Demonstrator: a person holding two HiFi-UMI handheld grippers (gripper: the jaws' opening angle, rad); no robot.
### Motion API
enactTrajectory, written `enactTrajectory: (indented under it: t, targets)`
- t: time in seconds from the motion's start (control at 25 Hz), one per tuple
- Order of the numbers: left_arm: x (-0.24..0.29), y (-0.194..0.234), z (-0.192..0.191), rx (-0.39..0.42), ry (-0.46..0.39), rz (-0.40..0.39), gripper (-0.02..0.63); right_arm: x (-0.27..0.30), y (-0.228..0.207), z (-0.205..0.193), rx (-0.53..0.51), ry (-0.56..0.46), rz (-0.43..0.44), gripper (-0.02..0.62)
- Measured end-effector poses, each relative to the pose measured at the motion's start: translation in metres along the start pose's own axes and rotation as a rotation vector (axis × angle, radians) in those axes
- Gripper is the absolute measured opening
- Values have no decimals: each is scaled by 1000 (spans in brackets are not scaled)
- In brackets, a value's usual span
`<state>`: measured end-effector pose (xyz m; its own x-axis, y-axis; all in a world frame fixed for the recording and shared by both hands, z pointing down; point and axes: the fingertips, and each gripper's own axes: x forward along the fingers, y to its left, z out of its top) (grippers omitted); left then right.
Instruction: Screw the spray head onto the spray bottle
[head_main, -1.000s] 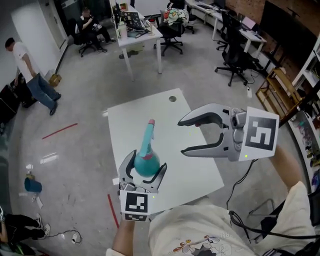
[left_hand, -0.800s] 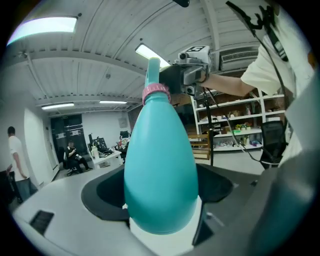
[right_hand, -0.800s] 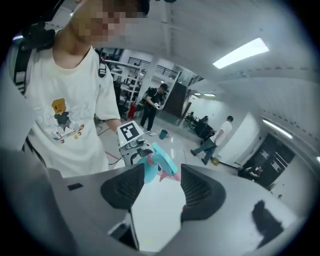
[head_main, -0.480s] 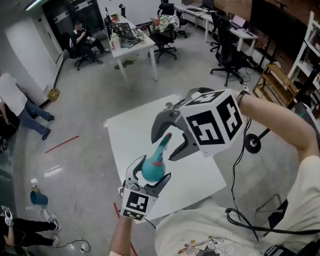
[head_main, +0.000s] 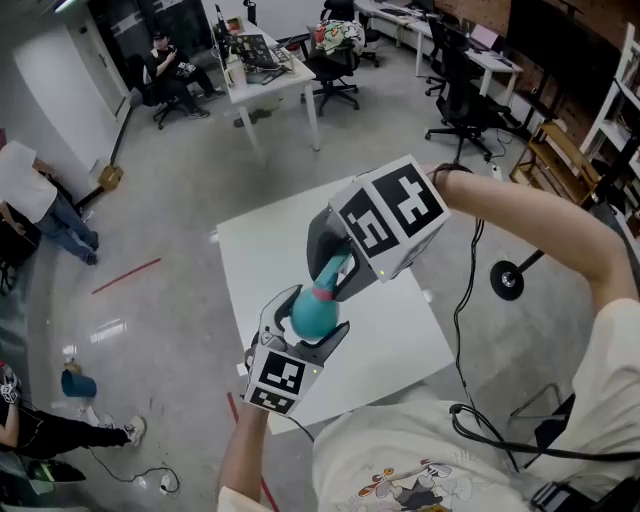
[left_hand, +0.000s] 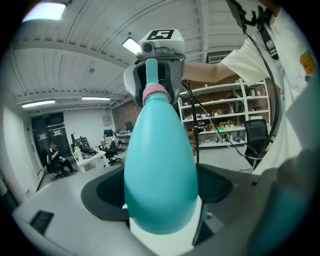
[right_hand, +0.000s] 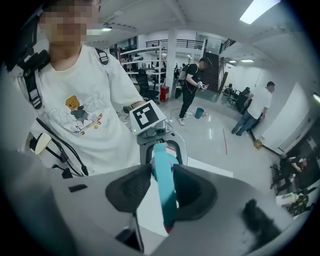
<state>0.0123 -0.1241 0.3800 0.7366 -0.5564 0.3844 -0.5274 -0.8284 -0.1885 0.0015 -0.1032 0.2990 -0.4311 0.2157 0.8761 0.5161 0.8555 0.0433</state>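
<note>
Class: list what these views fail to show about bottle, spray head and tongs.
Head view: the right tongs, just closing round the spray head, cover most of it.
Left gripper view: the spray bottle blocks where the left tongs grip it.
All views: the pink collar covers the thread.

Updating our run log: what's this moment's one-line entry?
left tongs: shut on teal plastic spray bottle | right tongs: jaws just closed onto teal spray head with pink collar | head on bottle

A glossy grey concrete floor (head_main: 180, 190) marked with a red tape line (head_main: 125, 276) surrounds a white square table (head_main: 262, 250); black swivel office chairs (head_main: 455, 95) stand beyond.
</note>
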Motion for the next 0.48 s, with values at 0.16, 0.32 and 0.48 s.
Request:
enactTrajectory:
  t: [0.16, 0.32, 0.48]
  targets:
    - [6, -3, -1, -13, 28, -18, 413, -2, -1, -6, 26, -3, 13, 132]
    - [8, -10, -6, -41, 109, -93, 413, 0, 0, -12, -14, 87, 18, 130]
    - [2, -27, -8, -150, 212, -255, 413, 0, 6, -16, -83, 205, 16, 130]
